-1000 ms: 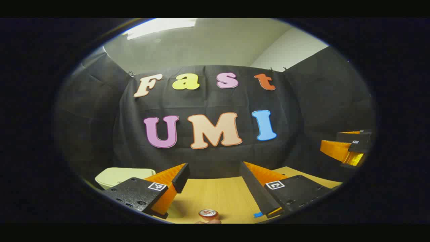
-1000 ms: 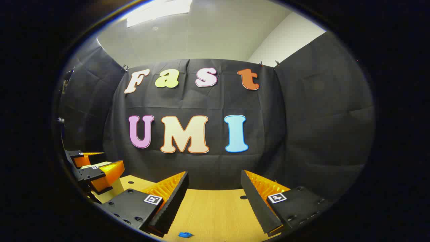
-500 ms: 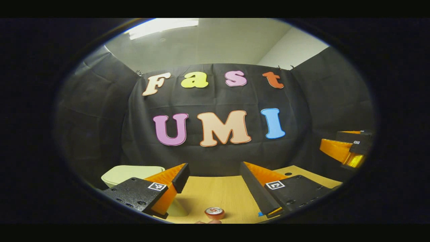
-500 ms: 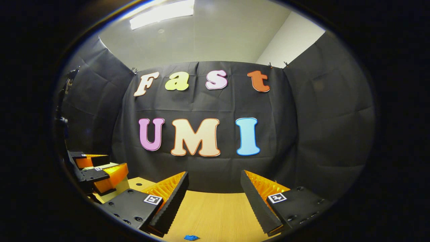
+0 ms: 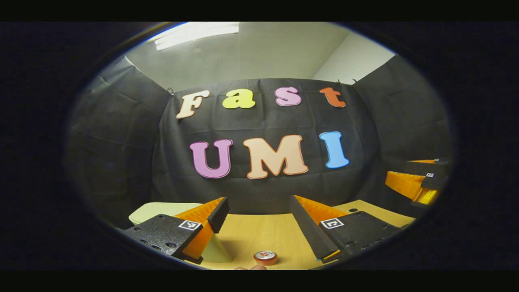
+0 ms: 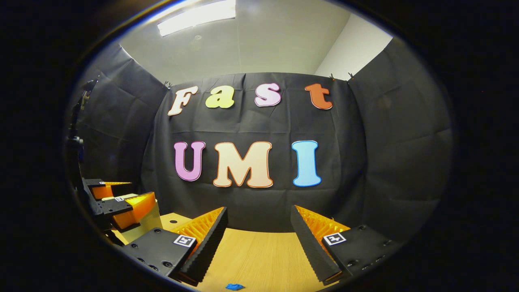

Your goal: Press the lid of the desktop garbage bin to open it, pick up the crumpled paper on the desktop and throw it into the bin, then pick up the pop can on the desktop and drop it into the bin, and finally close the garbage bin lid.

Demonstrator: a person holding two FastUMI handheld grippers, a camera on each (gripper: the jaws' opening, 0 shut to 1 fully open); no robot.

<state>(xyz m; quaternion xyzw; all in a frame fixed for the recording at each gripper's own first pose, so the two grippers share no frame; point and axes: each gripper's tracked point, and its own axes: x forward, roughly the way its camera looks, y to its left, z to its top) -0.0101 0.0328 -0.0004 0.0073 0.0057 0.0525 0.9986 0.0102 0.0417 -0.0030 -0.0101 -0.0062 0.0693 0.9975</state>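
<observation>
Two grippers, left gripper (image 5: pixel 259 217) wide open above can (image 5: pixel 265 257), bin (image 5: pixel 162 210) beside it, right gripper (image 6: pixel 259 227) open and empty above table (image 6: pixel 259 255)

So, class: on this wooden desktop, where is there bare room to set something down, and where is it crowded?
Bare light wooden desktop lies between the open left gripper fingers, bordered ahead by the black cloth wall. More bare wood lies between the open right gripper fingers, down to a small blue scrap. It is crowded at near left, with the pale green plastic bin and the red-topped pop can.
</observation>
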